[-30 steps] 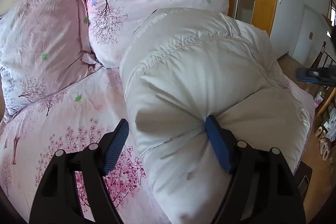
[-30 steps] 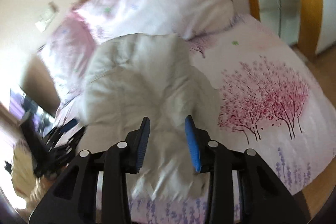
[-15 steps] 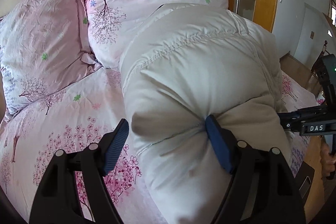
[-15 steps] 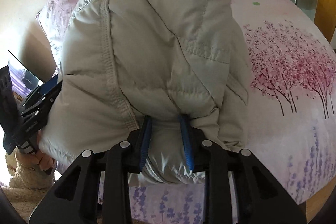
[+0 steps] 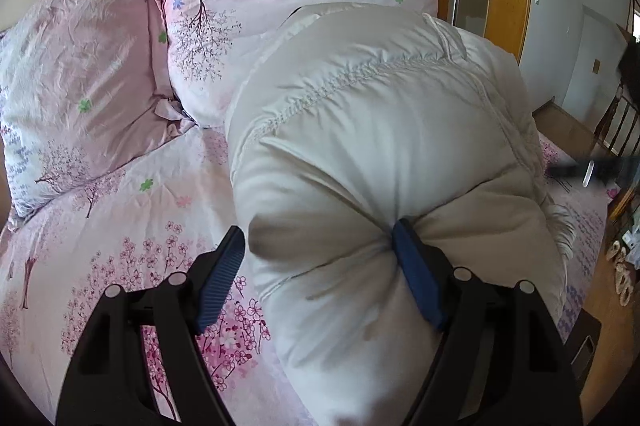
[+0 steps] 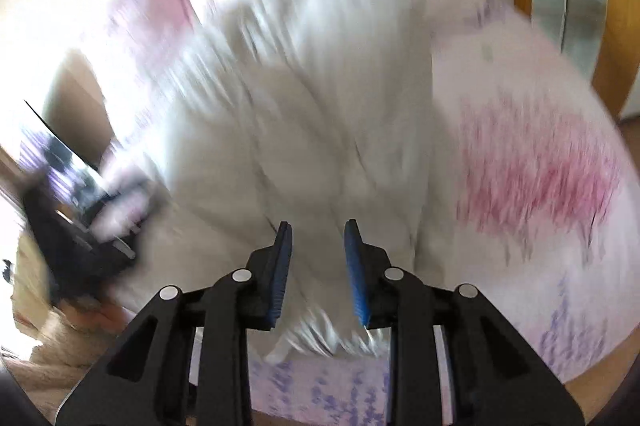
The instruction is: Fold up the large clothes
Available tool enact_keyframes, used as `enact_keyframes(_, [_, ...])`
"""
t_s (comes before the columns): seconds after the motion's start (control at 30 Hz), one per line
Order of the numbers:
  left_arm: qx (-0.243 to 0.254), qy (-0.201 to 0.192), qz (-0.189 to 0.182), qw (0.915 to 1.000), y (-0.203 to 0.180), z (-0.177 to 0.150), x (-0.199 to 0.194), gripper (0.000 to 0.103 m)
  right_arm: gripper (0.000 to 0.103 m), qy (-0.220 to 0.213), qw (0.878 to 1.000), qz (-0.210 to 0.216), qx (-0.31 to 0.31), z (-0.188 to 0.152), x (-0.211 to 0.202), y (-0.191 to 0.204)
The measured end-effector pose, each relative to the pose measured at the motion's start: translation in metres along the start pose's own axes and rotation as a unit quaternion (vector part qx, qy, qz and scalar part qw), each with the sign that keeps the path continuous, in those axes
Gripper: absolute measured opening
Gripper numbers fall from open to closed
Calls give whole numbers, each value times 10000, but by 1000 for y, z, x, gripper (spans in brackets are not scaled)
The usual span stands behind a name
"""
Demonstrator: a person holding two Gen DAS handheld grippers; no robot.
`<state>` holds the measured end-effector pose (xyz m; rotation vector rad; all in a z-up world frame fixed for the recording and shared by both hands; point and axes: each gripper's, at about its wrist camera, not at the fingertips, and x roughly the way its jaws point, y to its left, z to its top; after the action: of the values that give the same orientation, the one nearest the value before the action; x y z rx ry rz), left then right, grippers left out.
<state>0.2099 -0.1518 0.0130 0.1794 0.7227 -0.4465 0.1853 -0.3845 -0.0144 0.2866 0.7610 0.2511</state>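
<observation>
In the left wrist view, a bulky white padded coat [image 5: 384, 162] is seen folded into a thick bundle on the bed [image 5: 120, 226], its far end lying against the pink flowered pillows [image 5: 280, 6]. The left tongs [image 5: 316, 274] are spread wide around the near edge of the bundle; the right pad is sunk into a crease of the padding, while the left pad stands just clear of the fabric over the sheet. The coat is therefore judged to be steadied rather than squeezed. For the fold to be finished well, the near edge should be kept pinned while the upper layer is pressed flat and trapped air is let out, so that the bundle does not spring apart. At the right edge a dark blurred object is caught; it is probably the other tool, though this cannot be confirmed.

In the right wrist view, everything beyond the tool is smeared by motion. The right tongs [image 6: 316, 266] are seen narrowly parted, with the coat [image 6: 312, 106] behind them; nothing is visibly pinched between the pads. A dark shape at the left, probably the other tool, is too blurred to be read. The coat's near hem and the bed's foot are cut off by the black frame.
</observation>
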Motion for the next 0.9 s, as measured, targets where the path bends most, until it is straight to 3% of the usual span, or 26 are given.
enact_keyframes(0.13, [32,-5,17,10000,-2,2,-1,77,28,-406,9975,-524,-229,46,-3,7])
enact_keyframes(0.2, [78,-44,43,10000,-1,4,-4,77,28,-261,9974,-620,-251,65,13,2])
enact_keyframes(0.33, [-177,-95,-343,9992,20,26,-18,77,27,496,9923,-1069,-385,78,59,-11])
enact_keyframes(0.43, [-132,-266,-62,9995,34,53,-20,77,27,739,9907,-1059,-424,77,72,-14])
enact_keyframes(0.63, [493,-59,585,9971,24,81,15,77,27,1063,9887,-964,-438,75,85,-19])
enact_keyframes(0.9, [462,57,537,9975,24,80,37,78,27,1280,9895,-657,-149,76,103,-35])
